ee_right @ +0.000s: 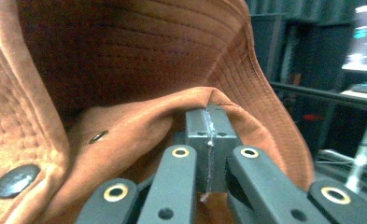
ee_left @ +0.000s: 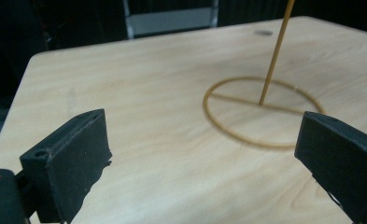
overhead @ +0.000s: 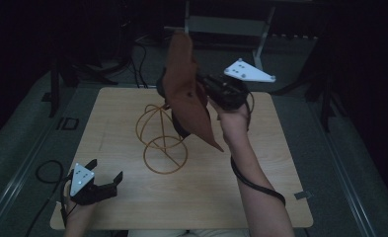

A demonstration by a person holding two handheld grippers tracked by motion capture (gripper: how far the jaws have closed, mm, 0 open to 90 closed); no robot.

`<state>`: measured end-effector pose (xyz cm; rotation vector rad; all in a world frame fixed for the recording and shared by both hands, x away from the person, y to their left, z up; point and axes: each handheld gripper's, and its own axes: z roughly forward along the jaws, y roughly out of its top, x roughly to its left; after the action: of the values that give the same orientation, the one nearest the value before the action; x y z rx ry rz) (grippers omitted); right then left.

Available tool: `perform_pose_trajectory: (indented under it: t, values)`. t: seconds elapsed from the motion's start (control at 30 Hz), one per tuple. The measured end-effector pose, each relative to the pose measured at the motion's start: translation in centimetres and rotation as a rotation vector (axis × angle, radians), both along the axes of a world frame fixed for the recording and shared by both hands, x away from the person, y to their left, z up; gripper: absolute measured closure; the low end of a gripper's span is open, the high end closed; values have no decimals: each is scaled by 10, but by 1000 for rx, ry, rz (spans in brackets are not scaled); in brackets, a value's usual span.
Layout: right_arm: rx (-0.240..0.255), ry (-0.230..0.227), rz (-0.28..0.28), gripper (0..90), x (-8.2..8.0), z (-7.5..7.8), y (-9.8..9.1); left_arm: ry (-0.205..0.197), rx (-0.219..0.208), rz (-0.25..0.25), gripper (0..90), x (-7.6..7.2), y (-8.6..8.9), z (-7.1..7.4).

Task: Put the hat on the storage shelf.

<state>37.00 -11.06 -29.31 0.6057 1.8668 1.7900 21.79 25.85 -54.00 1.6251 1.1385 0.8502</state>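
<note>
Right gripper [overhead: 207, 91], high view: jaws clamped on the rust-brown fabric bucket hat [overhead: 186, 89], held up in the air over the far middle of the light wooden table [overhead: 260, 197], just above the golden wire hat stand [overhead: 159, 136] (ring base, loop top). Hat hangs limp, brim pointing down, partly in front of the stand's top; can't tell if it touches the wire. Left gripper [overhead: 105, 180] sits low at the near left corner, jaws wide apart, holding nothing.

Left gripper view: both black jaws spread, bare tabletop between them, stand's ring base and upright rod ahead.

Right gripper view: jaws pressed together on a fold of the hat's edge, stitched brim and snap buttons close by.

Progress, my guess: hat picked up and carried to the stand; draping it over the loop and letting go are left.
</note>
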Motion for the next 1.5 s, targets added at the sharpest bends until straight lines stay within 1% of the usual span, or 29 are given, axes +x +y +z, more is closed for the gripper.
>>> perform_pose_trajectory:
  t: [0.1, 0.17, 0.23, 0.33, 0.4, 0.5, 0.53, 0.57, 0.63, 0.67, 0.7, 0.8, 0.87, 0.97, 1.0, 1.07, 1.1, 1.17, 1.2, 1.23, 1.27, 1.3, 1.33, 1.37, 1.4, 1.43, 1.5]
  values:
    - [-30, 18, 45, 900, 2, -4, 24, -4, -11, 9, 37, -7, 6, -1]
    - [-46, 37, 83, 900, 1, -10, 38, -4, -19, 20, 37, -9, 9, -1]
    - [-84, 43, 108, 900, -1, -16, 53, -2, -27, 25, 37, -9, 11, -2]
    - [-125, 73, 151, 900, -1, -26, 70, -2, -34, 28, 37, -9, 13, -4]
    - [-153, 92, 159, 900, 1, -32, 78, -2, -36, 27, 37, -8, 13, -5]
    - [-176, 129, 184, 900, 6, -40, 86, 8, -41, 24, 37, -6, 14, -8]
    - [-197, 150, 197, 900, 8, -44, 92, 13, -40, 23, 37, -6, 14, -9]
    - [-197, 150, 197, 900, 8, -44, 92, 16, -42, 22, 37, -5, 14, -10]
    - [-223, 181, 215, 900, 10, -48, 99, 20, -46, 21, 37, -4, 14, -11]
    - [-257, 199, 224, 900, 12, -52, 106, 19, -46, 19, 37, -4, 14, -11]
    - [-257, 199, 224, 900, 12, -52, 106, 19, -48, 19, 37, -4, 14, -11]
    - [-289, 209, 235, 900, 12, -57, 113, 18, -44, 12, 37, -5, 13, -12]
    - [-301, 223, 237, 900, 13, -60, 117, 18, -47, 8, 37, -5, 14, -13]
    - [-326, 235, 231, 899, 14, -66, 121, 21, -48, 9, 37, -5, 15, -14]
    - [-326, 234, 235, 898, 14, -67, 121, 20, -53, 10, 37, -5, 15, -14]
    - [-331, 249, 245, 898, 14, -66, 122, 22, -53, 9, 37, -5, 15, -15]
    - [-328, 256, 252, 887, 15, -67, 122, 23, -54, 8, 37, -5, 15, -15]
    - [-313, 279, 280, 808, 16, -66, 121, 29, -52, 6, 37, -5, 15, -16]
    - [-311, 280, 285, 759, 16, -65, 120, 30, -52, 6, 37, -5, 15, -17]
    - [-311, 263, 287, 691, 14, -63, 118, 30, -54, 8, 38, -5, 15, -17]
    - [-311, 263, 287, 691, 14, -63, 118, 30, -55, 10, 38, -5, 15, -17]
    - [-316, 257, 289, 669, 13, -61, 117, 27, -57, 12, 37, -5, 16, -18]
    - [-299, 258, 300, 594, 12, -57, 112, 26, -59, 15, 37, -5, 16, -18]
    - [-299, 258, 300, 594, 12, -57, 112, 26, -61, 18, 37, -5, 17, -18]
    - [-292, 260, 304, 559, 11, -55, 109, 23, -65, 23, 37, -5, 17, -18]
    - [-284, 252, 303, 524, 10, -52, 105, 25, -69, 25, 37, -5, 18, -18]
    - [-275, 242, 307, 480, 9, -48, 99, 23, -72, 22, 37, -5, 18, -18]
